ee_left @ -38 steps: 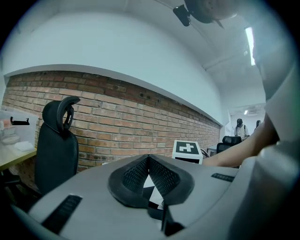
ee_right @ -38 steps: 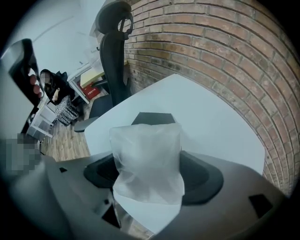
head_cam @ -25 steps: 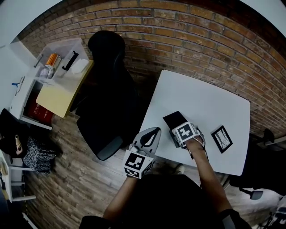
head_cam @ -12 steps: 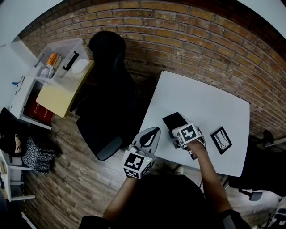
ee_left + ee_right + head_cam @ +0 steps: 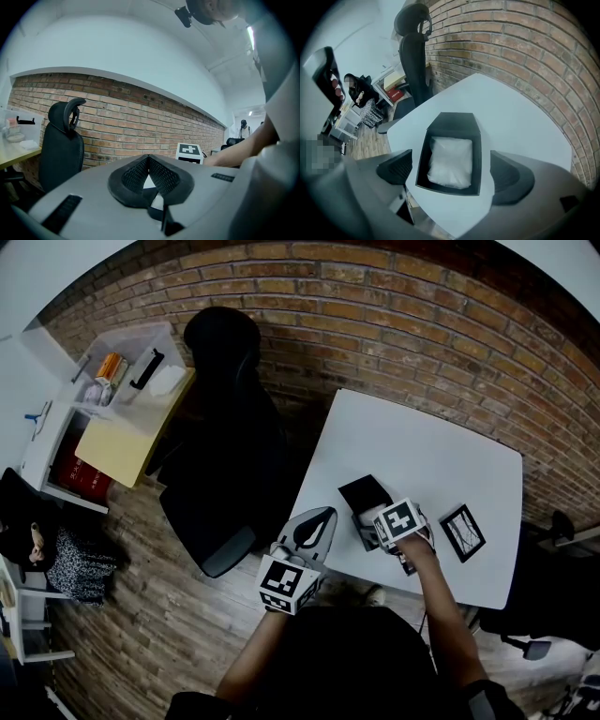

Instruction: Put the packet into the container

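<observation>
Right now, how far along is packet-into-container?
Done: the white soft packet lies inside the open black box on the white table. In hand: the right gripper hangs over the box; its jaws have just been opening and grip nothing. The left gripper is shut and empty. Left: probably only pulling the right gripper away.

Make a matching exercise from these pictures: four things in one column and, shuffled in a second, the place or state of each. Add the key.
Things
1. packet
2. left gripper
3. right gripper
4. chair

Place or state
A. jaws apart above the container
B. lying inside the container
C. standing by the brick wall
D. jaws together, nothing between them

Pairs: 1-B, 2-D, 3-A, 4-C.

Note: the right gripper's jaws have just been opening. The container with the packet shows between them, but they grip nothing.
</observation>
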Tool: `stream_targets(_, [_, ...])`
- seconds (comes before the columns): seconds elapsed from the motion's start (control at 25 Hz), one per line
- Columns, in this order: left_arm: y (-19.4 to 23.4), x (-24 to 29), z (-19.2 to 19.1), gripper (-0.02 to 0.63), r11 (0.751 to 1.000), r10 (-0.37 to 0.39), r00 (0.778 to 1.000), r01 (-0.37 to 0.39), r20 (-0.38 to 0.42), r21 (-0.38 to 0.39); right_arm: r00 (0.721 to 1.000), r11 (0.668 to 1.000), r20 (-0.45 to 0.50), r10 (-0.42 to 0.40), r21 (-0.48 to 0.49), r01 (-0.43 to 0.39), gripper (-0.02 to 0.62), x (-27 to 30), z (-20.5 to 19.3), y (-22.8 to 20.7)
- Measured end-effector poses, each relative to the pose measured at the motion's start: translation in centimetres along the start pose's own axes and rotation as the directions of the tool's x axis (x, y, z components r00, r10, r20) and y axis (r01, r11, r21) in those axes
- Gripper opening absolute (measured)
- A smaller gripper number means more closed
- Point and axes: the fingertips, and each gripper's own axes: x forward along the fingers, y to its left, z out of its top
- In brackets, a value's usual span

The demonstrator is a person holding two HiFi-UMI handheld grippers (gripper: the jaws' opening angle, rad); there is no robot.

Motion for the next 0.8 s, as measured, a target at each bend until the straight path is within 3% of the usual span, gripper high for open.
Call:
stream_targets(0.28, [-0.5, 0.4, 0.0, 0.008, 1.0, -0.012, 1.0, 0.012, -0.003, 0.009, 0.987, 0.996, 0.134, 0.091, -0.01, -0.091, 0.507, -3.2, 1.2, 1.0])
stream_targets(0.44, [-1.1, 0.9, 0.1, 0.008, 0.999, -0.028, 1.0, 0.028, -0.007, 0.019, 0.966, 0.995, 0.246, 0.081, -0.081, -0.063, 0.322, -5.1, 2.2, 1.4])
stream_targets(0.64, [-1.7, 1.5, 0.3, 0.008, 0.999, -0.042, 0.999, 0.043, -0.007, 0.029, 0.915, 0.985, 0.386, 0.114, -0.164, -0.054, 0.215, -7.9, 3.3, 2.4])
stream_targets(0.8, [-2.1, 2.0, 0.4, 0.008, 0.999, -0.045, 0.999, 0.045, -0.009, 0.021, 0.855, 0.986, 0.511, 0.092, -0.164, -0.008, 0.076, -10.6, 4.3, 2.2])
